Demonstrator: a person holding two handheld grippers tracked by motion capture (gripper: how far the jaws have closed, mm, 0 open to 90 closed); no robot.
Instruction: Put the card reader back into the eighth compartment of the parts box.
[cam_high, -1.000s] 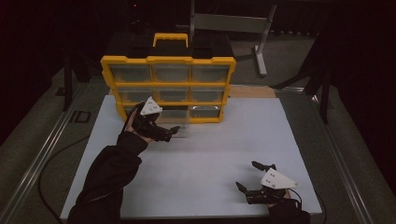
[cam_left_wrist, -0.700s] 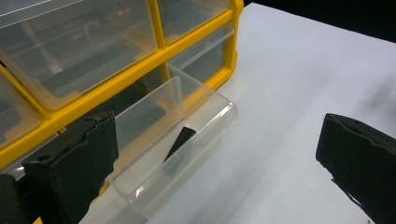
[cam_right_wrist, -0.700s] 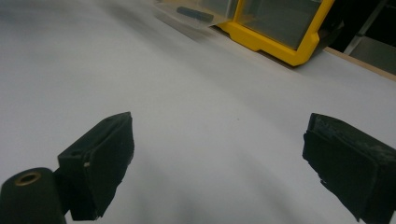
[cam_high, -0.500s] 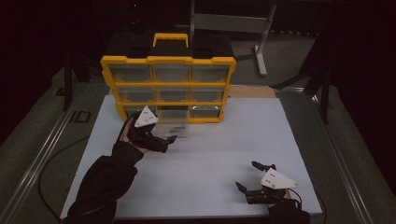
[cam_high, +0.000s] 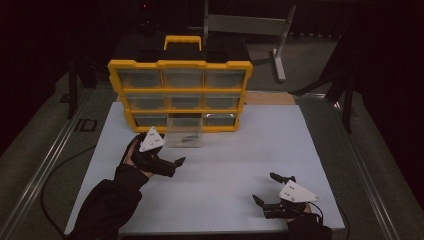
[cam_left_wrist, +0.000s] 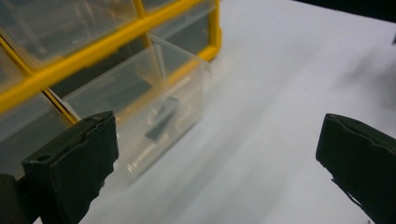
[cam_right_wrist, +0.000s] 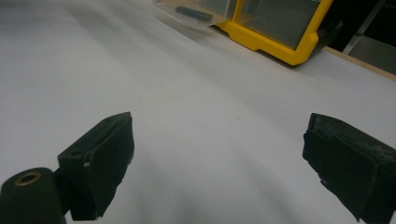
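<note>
While my left gripper (cam_high: 176, 165) gapes empty, drawer (cam_high: 184, 139) juts toward me from organizer (cam_high: 180, 65), right gripper (cam_high: 269, 189) wide, empty.

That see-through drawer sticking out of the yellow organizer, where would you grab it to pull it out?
Probably by its front wall. The clear drawer sticks out of the yellow organizer toward the person, top open, so one jaw of the open left gripper could go inside that front wall, the other outside, approaching from the table side.
</note>
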